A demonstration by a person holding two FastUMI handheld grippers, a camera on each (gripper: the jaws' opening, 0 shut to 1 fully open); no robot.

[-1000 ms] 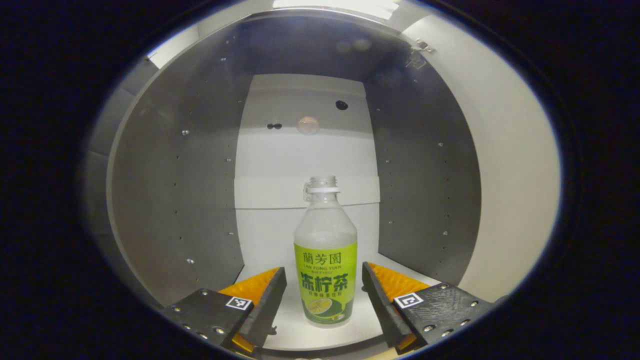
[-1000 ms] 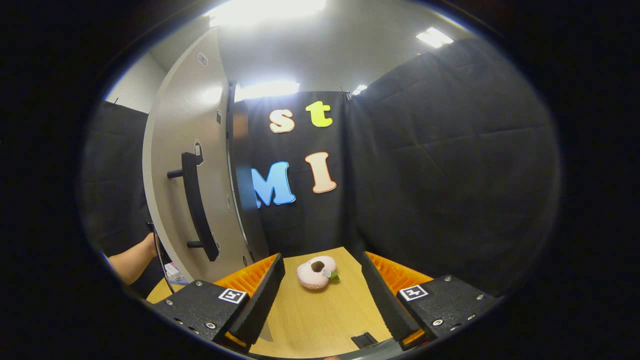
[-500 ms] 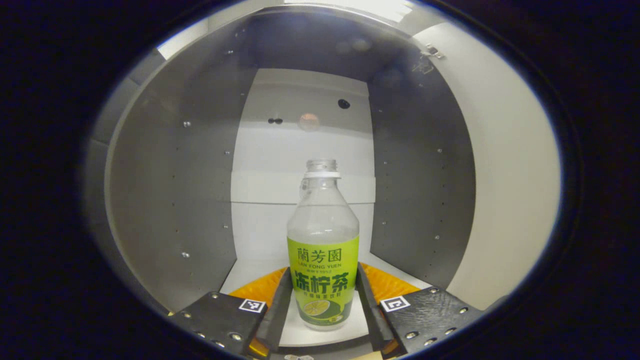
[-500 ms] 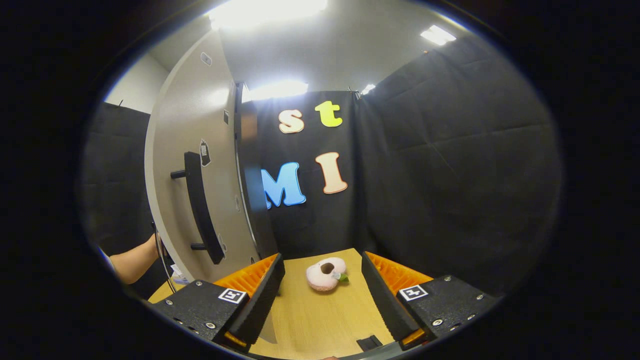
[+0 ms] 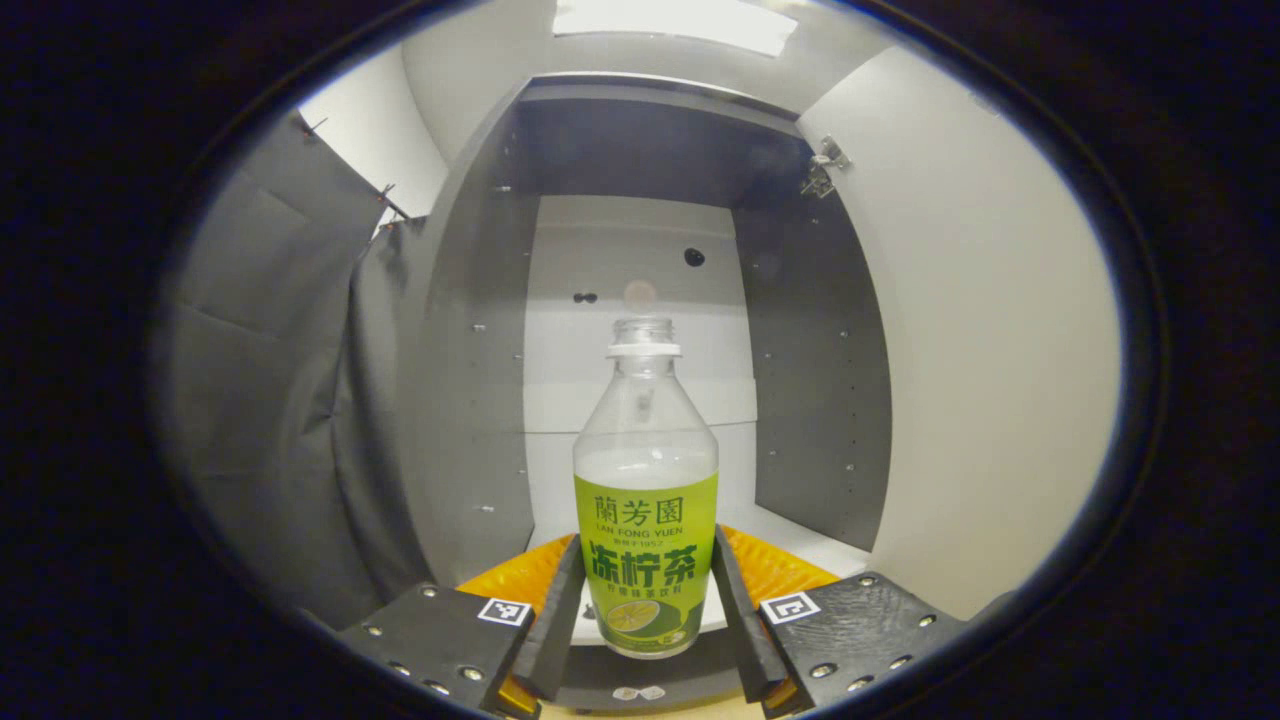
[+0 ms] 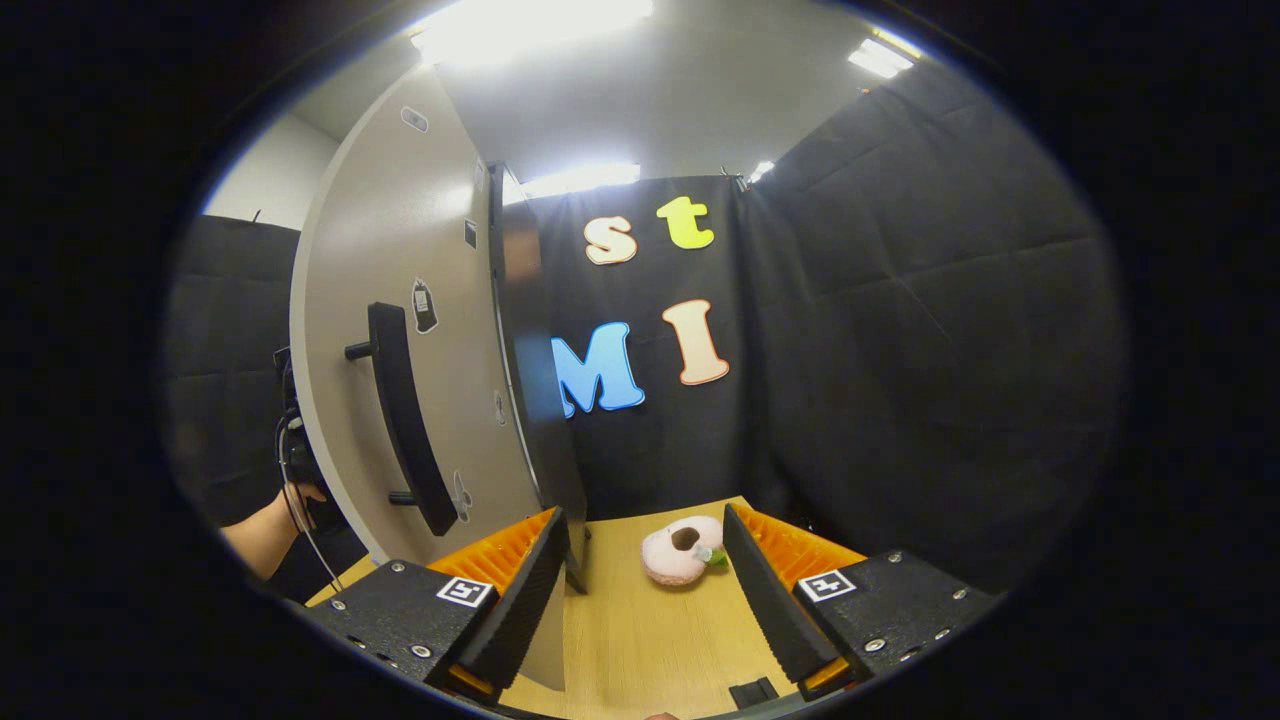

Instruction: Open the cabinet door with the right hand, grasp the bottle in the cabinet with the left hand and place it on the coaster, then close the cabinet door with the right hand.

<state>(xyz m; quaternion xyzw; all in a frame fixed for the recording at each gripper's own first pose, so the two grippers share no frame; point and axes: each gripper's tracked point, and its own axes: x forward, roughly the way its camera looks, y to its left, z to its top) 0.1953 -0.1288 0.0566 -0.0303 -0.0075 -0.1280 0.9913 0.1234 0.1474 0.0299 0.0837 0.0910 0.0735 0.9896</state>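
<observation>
**Bottle gripped at the mouth of the open cabinet**

From the left gripper view, the biggest thing is the cabinet (image 5: 640, 250): one tall box with dark side walls, a pale back panel and a pale floor, seen from just outside its front. Its one door (image 5: 980, 330) is swung wide open on the right of that view, showing its plain inner face and a metal hinge (image 5: 822, 170) at the top corner. The right gripper view sees the same door (image 6: 400, 300) from the other side, the outer face, with one long dark handle (image 6: 405, 420) and a few small stickers on it. Past the door's far edge that view catches a person's hand (image 6: 290, 500) with a cable beside it.

That view also shows the wooden table (image 6: 640, 640), and on it one small pink round coaster (image 6: 684, 550) with a dark middle and a green bit at its side, lying between the fingers' lines of sight but farther off, well apart from them.

One bottle (image 5: 645, 500), clear with a green label and no cap, stands upright in the left gripper (image 5: 645, 620), both fingers pressing its lower sides, in front of the cabinet's opening.

The right gripper (image 6: 645, 600) hangs over the table with its jaws apart and nothing between them.
</observation>
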